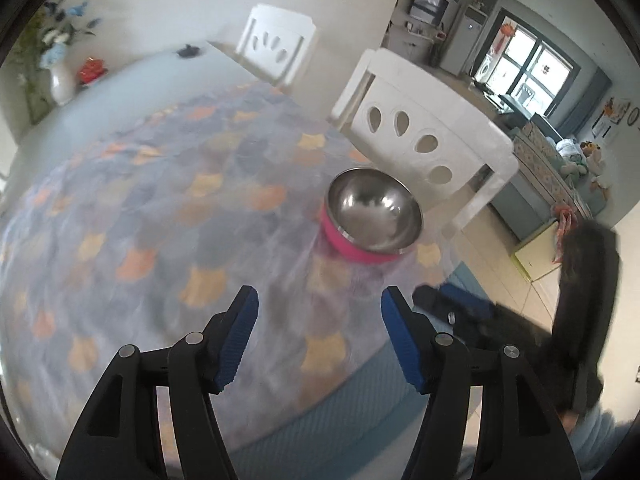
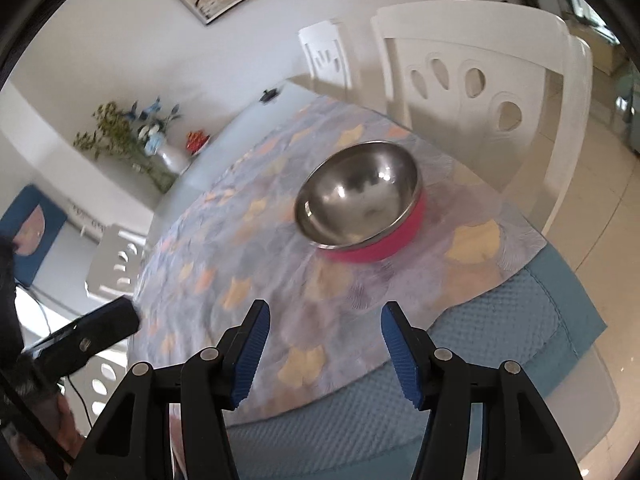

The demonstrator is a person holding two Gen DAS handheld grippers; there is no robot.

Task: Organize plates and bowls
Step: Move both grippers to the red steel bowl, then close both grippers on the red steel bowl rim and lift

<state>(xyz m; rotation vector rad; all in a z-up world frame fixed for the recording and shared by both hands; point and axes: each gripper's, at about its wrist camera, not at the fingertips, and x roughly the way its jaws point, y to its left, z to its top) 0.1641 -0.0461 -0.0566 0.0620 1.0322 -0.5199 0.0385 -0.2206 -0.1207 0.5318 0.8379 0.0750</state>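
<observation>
**Both tools empty over a lone bowl near the bench edge**

Left tool (image 1: 319, 312) stood part-open, nothing between its blue pads (image 1: 240, 336). Right tool (image 2: 325, 326) likewise part-open and empty. Both pointed down at the steel bowl with the pink base (image 1: 374, 216), which sat upright on the patterned cloth (image 1: 140, 200), close to the bench corner beside the white chair (image 1: 432, 136). Bowl apart from both tools. No plates in view.

Risks, as judged: the curved, polished wall could slip from the pads if gripped at the rim alone. A nudge toward the chair could push the bowl off the edge. The loose cloth over the blue mat (image 2: 500, 320) might drag and bunch. Views were blurred; aim could be off.
</observation>
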